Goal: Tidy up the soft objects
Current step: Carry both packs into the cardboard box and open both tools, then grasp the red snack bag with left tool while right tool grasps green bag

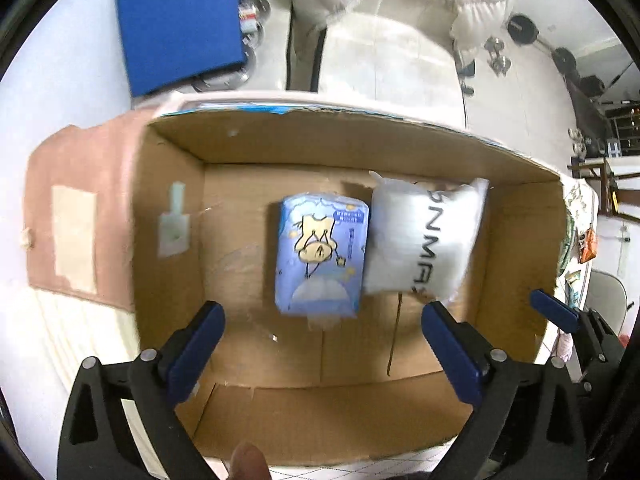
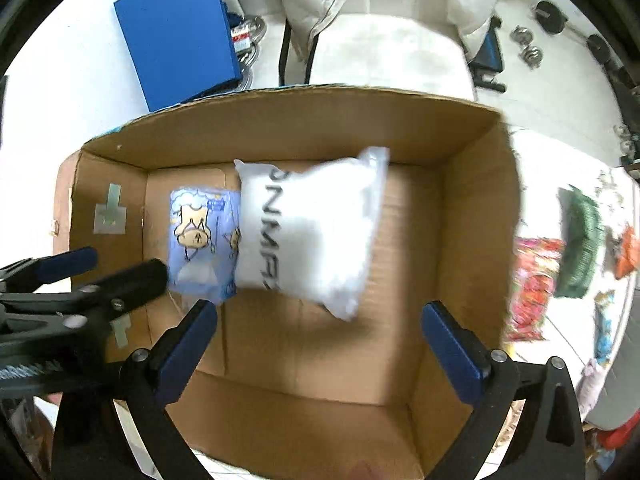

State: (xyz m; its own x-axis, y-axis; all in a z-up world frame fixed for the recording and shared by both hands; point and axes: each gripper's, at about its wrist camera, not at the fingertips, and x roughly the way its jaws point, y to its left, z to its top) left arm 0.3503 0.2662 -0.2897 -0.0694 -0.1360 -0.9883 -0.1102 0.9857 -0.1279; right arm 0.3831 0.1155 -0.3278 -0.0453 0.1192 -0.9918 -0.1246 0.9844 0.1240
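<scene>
Inside an open cardboard box [image 1: 360, 148] seen from above, two soft packages lie side by side on the brown floor. A light blue pack [image 1: 322, 254] printed with a cartoon animal sits near the middle, and a white plastic pillow-like bag [image 1: 424, 236] with black lettering touches its right edge, slightly overlapping it in the right wrist view (the lettering reads upside down and is partly cut off). The left gripper [image 1: 323, 344] hangs above the near part of the box with its blue-padded fingers [image 1: 196, 348] spread wide and grasping nothing. The right gripper [image 2: 319, 344] is likewise released, its fingers [image 2: 452, 354] wide apart over the box with nothing between them. Beyond the far wall of the box stand a blue board [image 1: 176, 20] and a white padded jacket [image 2: 380, 4]. To the right of the box, colourful soft items [image 2: 576, 252] lie on the tabletop, blurred.
</scene>
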